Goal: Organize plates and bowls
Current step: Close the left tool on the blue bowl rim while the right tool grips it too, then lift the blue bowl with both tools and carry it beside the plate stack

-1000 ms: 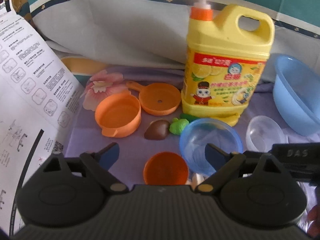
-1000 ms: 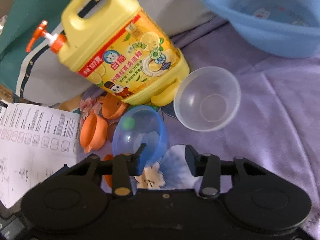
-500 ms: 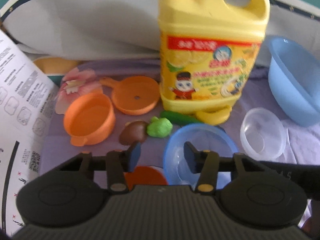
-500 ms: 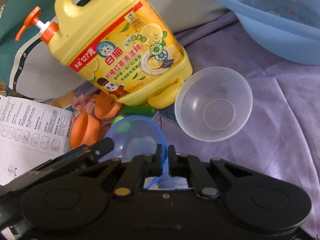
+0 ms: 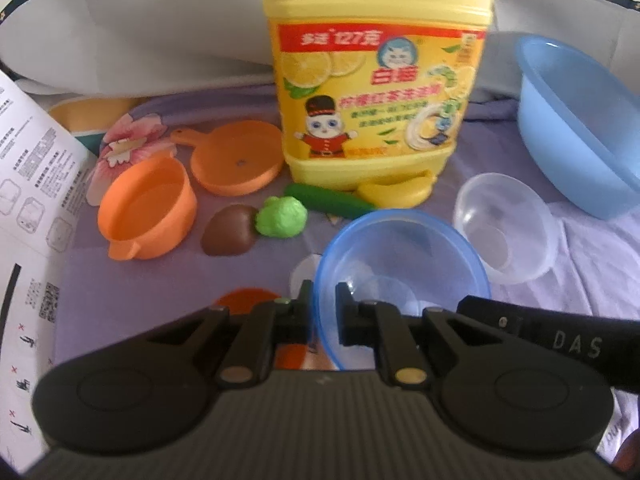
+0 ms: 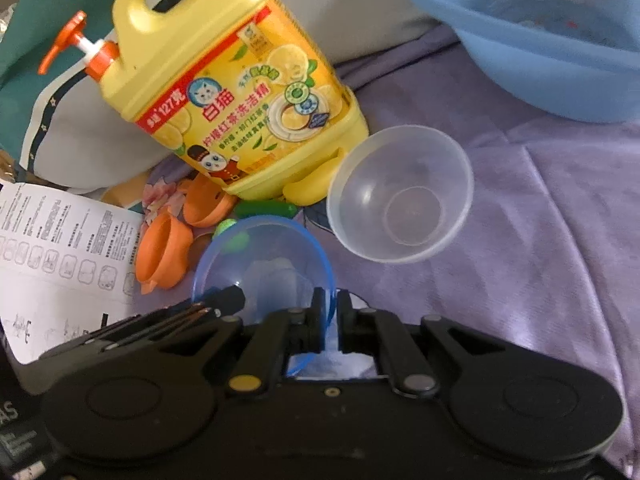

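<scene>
Bowls and small orange dishes on the purple cloth

The translucent blue bowl [image 5: 404,264] sits upright, its near rim pinched on two sides; the clear plastic bowl [image 5: 506,226] stands just beside it, tilted – both empty. To the left lie an orange toy pot [image 5: 146,208], tipped, and a flat orange toy pan [image 5: 238,164]; a small orange dish [image 5: 246,300] is half hidden.

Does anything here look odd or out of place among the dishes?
Yes: both grippers pinch the same translucent blue bowl, the left gripper and right gripper on opposite sides of its rim. A big yellow detergent jug stands among small toy dishes. Nothing looks spilled or broken.
</scene>
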The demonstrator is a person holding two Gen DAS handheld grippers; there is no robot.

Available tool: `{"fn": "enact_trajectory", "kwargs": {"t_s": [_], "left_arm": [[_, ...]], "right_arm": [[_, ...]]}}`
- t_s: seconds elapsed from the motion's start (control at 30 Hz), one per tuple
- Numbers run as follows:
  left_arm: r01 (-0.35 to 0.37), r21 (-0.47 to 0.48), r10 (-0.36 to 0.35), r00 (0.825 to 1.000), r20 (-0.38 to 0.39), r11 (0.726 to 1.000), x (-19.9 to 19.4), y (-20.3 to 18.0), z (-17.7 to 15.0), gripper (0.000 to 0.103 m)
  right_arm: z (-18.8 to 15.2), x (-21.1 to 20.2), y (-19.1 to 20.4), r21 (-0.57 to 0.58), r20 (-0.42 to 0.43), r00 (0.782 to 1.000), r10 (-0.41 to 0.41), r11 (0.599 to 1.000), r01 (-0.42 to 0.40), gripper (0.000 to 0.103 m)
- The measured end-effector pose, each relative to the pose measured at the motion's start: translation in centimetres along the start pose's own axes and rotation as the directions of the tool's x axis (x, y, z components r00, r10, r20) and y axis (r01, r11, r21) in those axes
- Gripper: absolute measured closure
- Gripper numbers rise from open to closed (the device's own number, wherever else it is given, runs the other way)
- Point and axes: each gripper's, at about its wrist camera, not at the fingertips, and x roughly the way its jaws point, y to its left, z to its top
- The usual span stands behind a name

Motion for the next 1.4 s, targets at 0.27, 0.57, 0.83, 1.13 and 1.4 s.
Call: {"fn": "enact_trajectory", "kwargs": {"t_s": [0.27,0.57,0.83,1.13,1.4], "left_arm": [[0.025,0.013,-0.025,1.000,0.008,1.000,-3.0,-2.1,-1.7,0.092],[0.037,0.010,-0.036,0.999,-0.011,0.999,-7.2,-4.3,-4.5,0.092],[0.038,-0.003,-0.038,0.999,-0.015,0.999,-11.4,-6.8,-7.3,0.088],[0.075,-0.039,-0.076,0.996,-0.035,0.996,-14.7,-8.6,-11.5,0.086],[0.103,-0.053,-0.106,0.993,-0.057,0.993,-16.8,-9.5,-15.2,0.078]], "right_arm": [[-1.6,-3.6,-1.4,-0.013,0.004,1.000,-0.006,1.000,0.006,0.097],[-4.5,-8.8,-3.2,-0.054,0.011,1.000,-0.002,0.999,0.003,0.097],[-7.7,-13.7,-4.5,-0.111,0.017,1.000,0.002,0.994,-0.001,0.096],[-11.0,-18.0,-6.3,-0.149,0.016,1.000,0.000,0.989,0.003,0.096],[-14.1,-20.3,-7.3,-0.188,0.007,1.000,-0.016,0.982,0.017,0.096]]}}
